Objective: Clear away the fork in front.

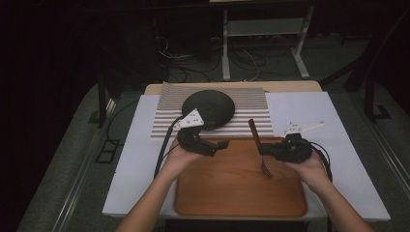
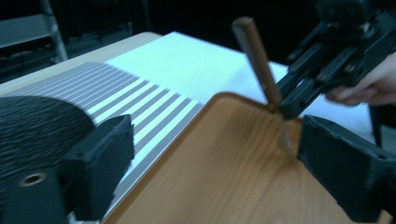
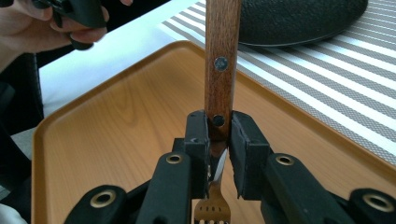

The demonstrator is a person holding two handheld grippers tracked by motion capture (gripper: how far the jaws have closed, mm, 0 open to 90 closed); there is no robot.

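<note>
Tray [image 1: 232, 193] bed open between the two grippers and toward the near tabletop edge. Far edge blocked by dark dome [image 1: 209, 107] on striped mat [image 1: 251, 116]. Right white strip open.

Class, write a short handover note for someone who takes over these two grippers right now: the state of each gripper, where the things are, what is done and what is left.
Right gripper: shut on the fork, clamped low on its wooden handle, tines pointing down over the wooden tray, handle up.
Left gripper: open, holding nothing, over the tray's far left part near the dark bowl.
The bowl lies upside down on the striped mat behind the tray.
Done: fork picked up and held.
Left: probably to set the fork down on the tray; whether its tines already touch the tray cannot be told. The bowl is untouched.
</note>
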